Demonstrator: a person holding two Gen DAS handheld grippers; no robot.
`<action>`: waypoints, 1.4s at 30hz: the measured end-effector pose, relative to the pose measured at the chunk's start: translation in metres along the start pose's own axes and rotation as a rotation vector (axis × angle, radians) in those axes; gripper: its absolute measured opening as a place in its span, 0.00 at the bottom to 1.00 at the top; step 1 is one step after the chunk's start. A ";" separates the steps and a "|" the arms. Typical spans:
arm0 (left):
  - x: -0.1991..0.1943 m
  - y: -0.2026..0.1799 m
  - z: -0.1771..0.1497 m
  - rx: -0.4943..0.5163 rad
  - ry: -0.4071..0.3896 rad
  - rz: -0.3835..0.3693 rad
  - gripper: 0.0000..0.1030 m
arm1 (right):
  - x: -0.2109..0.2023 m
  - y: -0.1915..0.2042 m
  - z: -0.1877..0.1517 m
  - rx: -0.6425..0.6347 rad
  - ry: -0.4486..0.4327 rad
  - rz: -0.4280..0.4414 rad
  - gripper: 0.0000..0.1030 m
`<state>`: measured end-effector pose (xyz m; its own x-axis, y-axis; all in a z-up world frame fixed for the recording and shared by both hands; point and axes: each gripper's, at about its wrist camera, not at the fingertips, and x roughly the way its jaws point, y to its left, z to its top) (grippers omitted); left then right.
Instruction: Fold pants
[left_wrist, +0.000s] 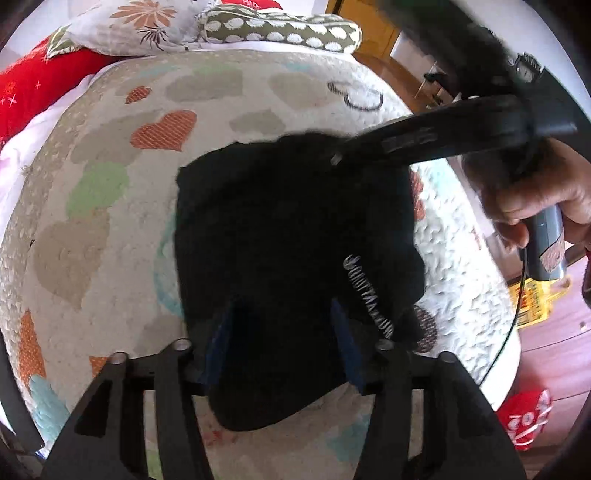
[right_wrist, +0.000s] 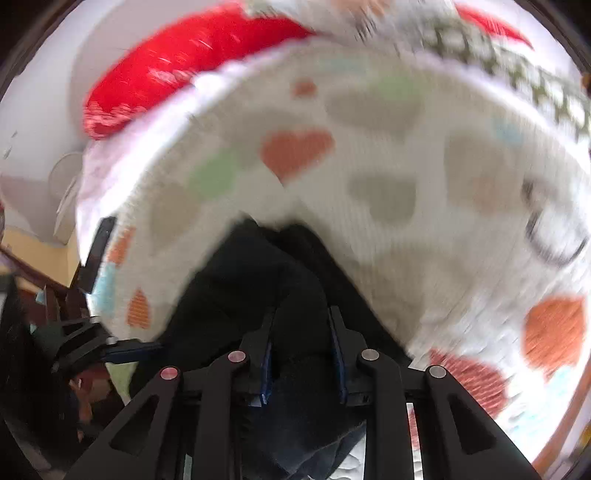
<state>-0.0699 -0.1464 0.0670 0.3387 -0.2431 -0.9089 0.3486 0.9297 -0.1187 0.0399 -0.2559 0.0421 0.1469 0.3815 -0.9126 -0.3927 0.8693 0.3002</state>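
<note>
The black pants (left_wrist: 291, 236) lie folded into a compact bundle on the heart-print quilt (left_wrist: 110, 192), a white drawstring (left_wrist: 369, 295) showing at their right side. My left gripper (left_wrist: 282, 314) hangs over the near part of the bundle with its blue-padded fingers (left_wrist: 221, 332) apart, black cloth between them. My right gripper (left_wrist: 343, 155) comes in from the upper right in the left wrist view and its tip meets the bundle's far edge. In the blurred right wrist view the right gripper (right_wrist: 301, 321) has black cloth (right_wrist: 258, 280) between its narrowly spaced fingers (right_wrist: 338, 332).
Pillows (left_wrist: 280, 29) and a red blanket (left_wrist: 33, 81) lie at the head of the bed. The bed's right edge drops to a wooden floor (left_wrist: 554, 350) with a yellow box (left_wrist: 532, 306) and a red bag (left_wrist: 524, 417). My left gripper's body (right_wrist: 85, 336) shows at the left.
</note>
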 end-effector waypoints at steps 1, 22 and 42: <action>0.002 -0.001 0.000 0.002 0.005 0.003 0.52 | -0.001 -0.008 -0.004 0.043 -0.015 0.011 0.33; -0.008 0.033 0.050 -0.070 -0.033 0.055 0.61 | -0.052 -0.026 -0.115 0.470 -0.097 0.126 0.03; 0.009 0.031 0.061 -0.105 0.043 0.110 0.64 | -0.063 -0.005 -0.071 0.360 -0.143 0.064 0.17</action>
<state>-0.0029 -0.1366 0.0795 0.3313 -0.1278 -0.9348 0.2174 0.9745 -0.0562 -0.0316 -0.3066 0.0788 0.2673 0.4560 -0.8489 -0.0653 0.8875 0.4562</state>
